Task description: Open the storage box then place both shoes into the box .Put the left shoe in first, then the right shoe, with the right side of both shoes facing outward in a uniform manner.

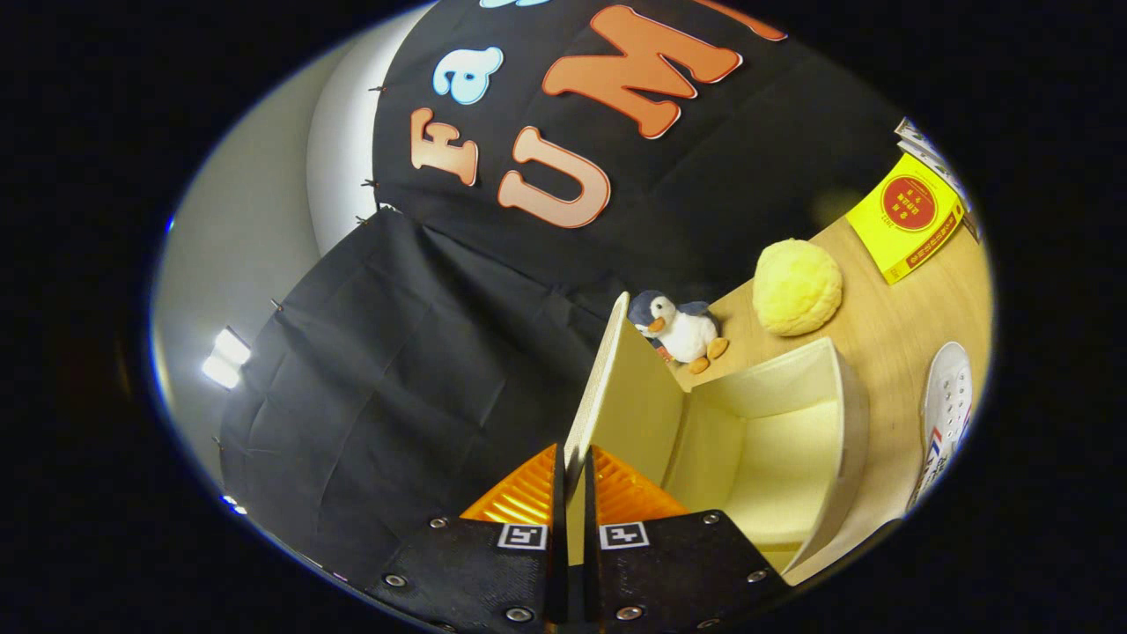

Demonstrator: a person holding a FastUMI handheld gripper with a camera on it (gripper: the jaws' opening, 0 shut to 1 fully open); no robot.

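At the bottom centre of the frame the gripper (572, 493) has its fingers closed narrowly on the raised lid (616, 396) of the storage box (792, 440), which stands open on the bench (889, 335). A white shoe (949, 405) lies at right; a penguin toy (682, 330) sits beyond the box.

Non-task items, all on wooden tabletop (889, 352): penguin plush toy (680, 329) beyond the fingers, standing upright just in front of the black cloth wall. Yellow round plush (797, 287) near it, further off to the fingers' right. Yellow booklet w/ red circle (911, 216) farther still, flat on tabletop.
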